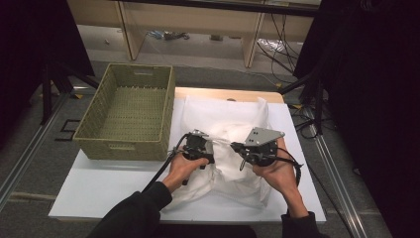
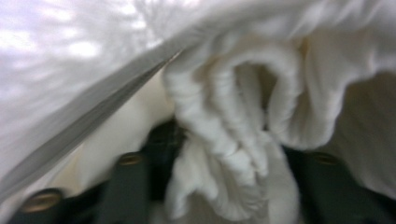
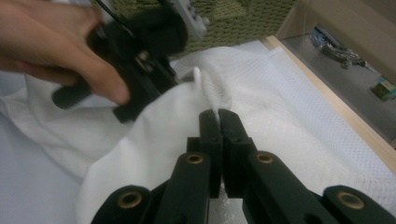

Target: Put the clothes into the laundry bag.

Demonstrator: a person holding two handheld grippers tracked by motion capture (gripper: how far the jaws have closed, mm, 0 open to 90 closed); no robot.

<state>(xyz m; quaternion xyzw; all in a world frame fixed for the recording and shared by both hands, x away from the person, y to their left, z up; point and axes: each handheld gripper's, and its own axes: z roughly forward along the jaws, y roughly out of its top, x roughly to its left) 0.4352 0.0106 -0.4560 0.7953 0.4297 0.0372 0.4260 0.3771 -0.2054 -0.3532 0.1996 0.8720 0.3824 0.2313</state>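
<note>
A crumpled white cloth (image 1: 225,121) lies on the white table (image 1: 99,186). Its gathered, elastic-looking edge (image 3: 210,88) runs between the two grippers. My left gripper (image 1: 210,150) holds a thick bunch of cloth (image 2: 233,154) between its jaws, and the folds hide the jaw tips. My right gripper (image 3: 218,116) is shut on the gathered edge, jaws pressed together. In the high view the right gripper (image 1: 237,148) faces the left one at mid-table, a short span of cloth between them. The right gripper view shows the left hand (image 3: 56,42) gripping its tool just beyond.
An empty green woven basket (image 1: 130,111) stands at the table's back left, touching the cloth's left edge. A wooden strip (image 1: 228,94) borders the far side. Black curtains, stands and floor cables flank the table. Bare tabletop lies at the front left.
</note>
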